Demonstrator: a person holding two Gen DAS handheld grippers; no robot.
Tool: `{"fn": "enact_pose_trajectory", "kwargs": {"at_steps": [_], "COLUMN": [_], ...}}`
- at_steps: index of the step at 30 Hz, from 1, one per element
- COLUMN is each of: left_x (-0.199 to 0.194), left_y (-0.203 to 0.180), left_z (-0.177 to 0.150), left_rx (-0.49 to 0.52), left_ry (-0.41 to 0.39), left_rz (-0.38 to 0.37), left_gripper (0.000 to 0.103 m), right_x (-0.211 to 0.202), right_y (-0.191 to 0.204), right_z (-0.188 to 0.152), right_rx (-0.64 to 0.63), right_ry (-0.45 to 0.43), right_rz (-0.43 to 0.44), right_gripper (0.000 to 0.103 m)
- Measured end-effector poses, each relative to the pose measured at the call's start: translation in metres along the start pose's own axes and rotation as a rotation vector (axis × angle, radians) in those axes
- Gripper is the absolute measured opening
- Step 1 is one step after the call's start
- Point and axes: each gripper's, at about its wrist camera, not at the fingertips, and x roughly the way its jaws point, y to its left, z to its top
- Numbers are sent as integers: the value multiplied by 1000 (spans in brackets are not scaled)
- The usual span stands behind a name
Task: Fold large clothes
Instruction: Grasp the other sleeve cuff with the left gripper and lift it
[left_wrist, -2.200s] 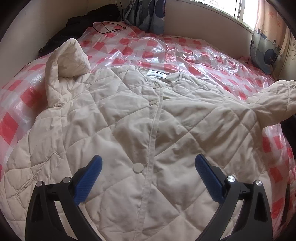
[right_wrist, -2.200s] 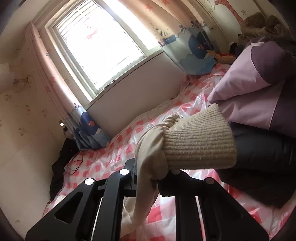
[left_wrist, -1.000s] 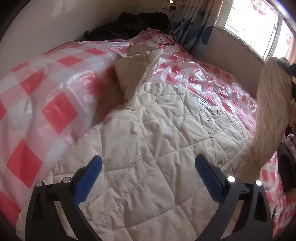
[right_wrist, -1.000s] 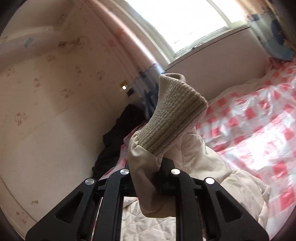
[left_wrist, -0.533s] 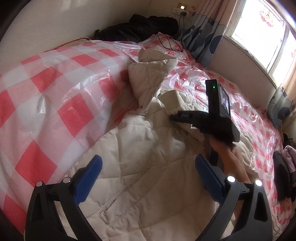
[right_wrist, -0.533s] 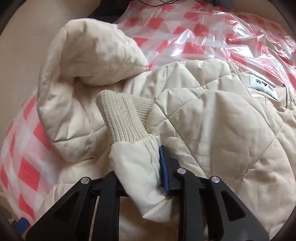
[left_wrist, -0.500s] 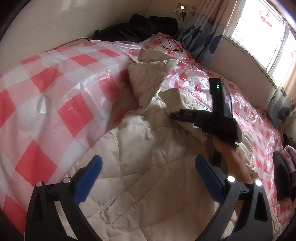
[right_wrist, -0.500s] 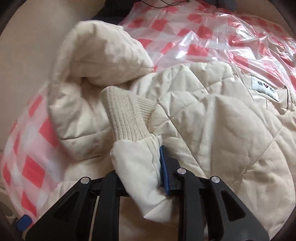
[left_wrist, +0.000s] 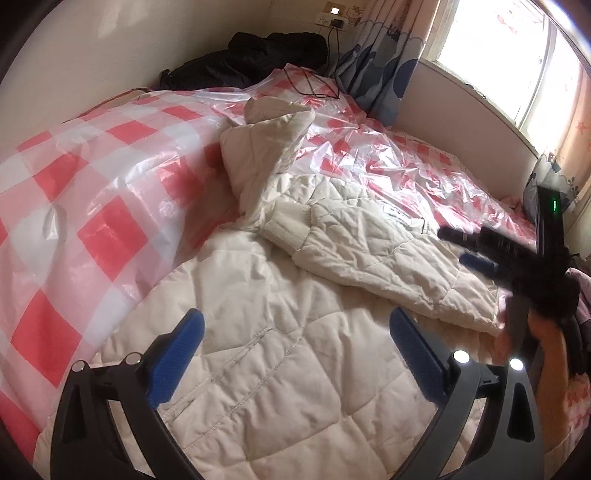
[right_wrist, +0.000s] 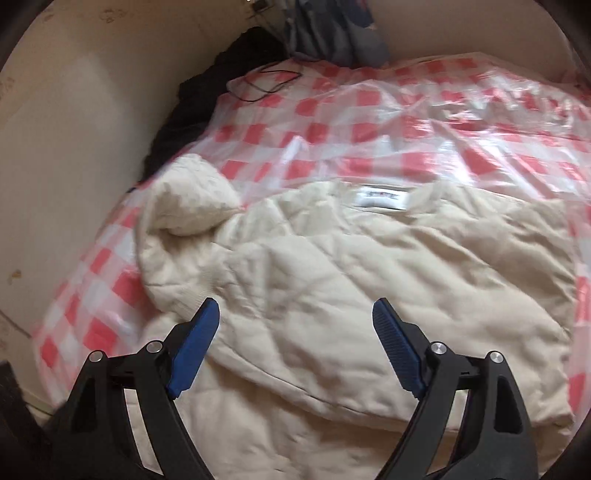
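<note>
Cream quilted jacket (right_wrist: 369, 295), sleeve (left_wrist: 369, 254) folded across chest; right gripper (right_wrist: 295, 332) jaws just spread, empty; left gripper (left_wrist: 295, 343) spread, empty.

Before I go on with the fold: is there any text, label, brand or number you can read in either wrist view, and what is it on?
No text can be read in either view.
White neck label sewn inside the collar of the cream quilted jacket: dark print, too blurred to read.
Same label in the left wrist view: too small to read.
Wall socket plate: small sticker picture beside it, no legible words.
</note>
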Motion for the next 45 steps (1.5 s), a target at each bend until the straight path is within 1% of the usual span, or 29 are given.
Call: {"fn": "enact_pose_trajectory", "kwargs": {"at_steps": [2, 4, 7, 8, 9, 11, 13, 14, 15, 16, 17, 19, 20, 21, 22, 24, 25, 27, 28, 30, 31, 34, 35, 36, 37, 38, 40, 42, 45], "left_x": [13, 31, 82, 106, 139, 197, 196, 184, 164, 134, 102, 55, 42, 41, 53, 99, 130, 175, 193, 223, 237, 276, 280, 281, 281, 273, 245, 200, 120], "left_y": [-19, -42, -74, -78, -79, -76, -82, -88, -93, -97, -99, -93, -84, -71, -54, -17, 0, 27, 39, 53, 54, 53, 54, 54, 57, 56, 48, 34, -4], "left_z": [13, 27, 40, 40, 37, 23, 26, 36, 51, 72, 98, 153, 183, 213, 244, 290, 308, 321, 326, 326, 325, 312, 308, 304, 299, 298, 300, 307, 313], "left_rx": [25, 77, 195, 207, 213, 232, 265, 288, 299, 310, 334, 348, 317, 269, 205, 83, 47, 9, -42, -149, -176, -197, -215, -238, -272, -281, -246, -227, -114], "left_ry": [2, -8, -3, 33, 109, 314, 320, 333, 298, 203, 93, -107, -188, -215, -189, -56, 19, 106, 141, 191, 221, 325, 323, 329, 342, 330, 234, 117, -78], "left_rz": [-6, -24, 43, 72, 99, 121, 139, 108, 56, 31, 42, 108, 162, 208, 221, 242, 285, 368, 354, 257, 241, 277, 250, 201, 131, 83, 31, -86, -245], "left_gripper": [96, 96, 96, 96, 96, 97, 95, 90, 88, 88, 88, 98, 98, 98, 98, 97, 97, 97, 97, 97, 97, 97, 82, 41, 20, 17, 14, 14, 14], "right_x": [-3, 0, -32, -44, -56, -73, -81, -82, -82, -83, -85, -91, -91, -90, -88, -85, -82, -75, -72, -68, -67, -66, -65, -65, -64, -64, -67, -70, -77], "right_y": [-30, -58, -80, -83, -87, -96, -106, -112, -117, -119, -117, -109, -105, -101, -98, -91, -89, -88, -88, -87, -86, -81, -80, -80, -80, -80, -82, -85, -92], "right_z": [-15, -28, -46, -53, -60, -75, -88, -91, -92, -90, -90, -90, -90, -90, -90, -92, -93, -96, -98, -101, -102, -103, -103, -104, -105, -105, -105, -104, -101], "right_rx": [34, 123, 214, 232, 251, 282, 310, 341, 374, 394, 397, 372, 366, 364, 359, 347, 344, 350, 354, 351, 346, 332, 328, 328, 331, 335, 345, 358, 376], "right_ry": [14, 68, 6, -19, -37, -67, -71, -70, -66, -61, -67, -86, -83, -76, -67, -57, -46, -22, -11, 12, 14, 17, 15, 12, 12, 10, -6, -20, -58], "right_rz": [-84, -38, 46, 66, 88, 107, 116, 129, 150, 181, 204, 226, 244, 265, 279, 285, 289, 298, 302, 310, 309, 310, 308, 305, 306, 309, 304, 312, 301], "right_gripper": [82, 82, 82, 82, 86, 87, 87, 88, 87, 87, 87, 87, 87, 87, 87, 87, 87, 87, 87, 87, 87, 87, 87, 87, 87, 87, 87, 87, 87]}}
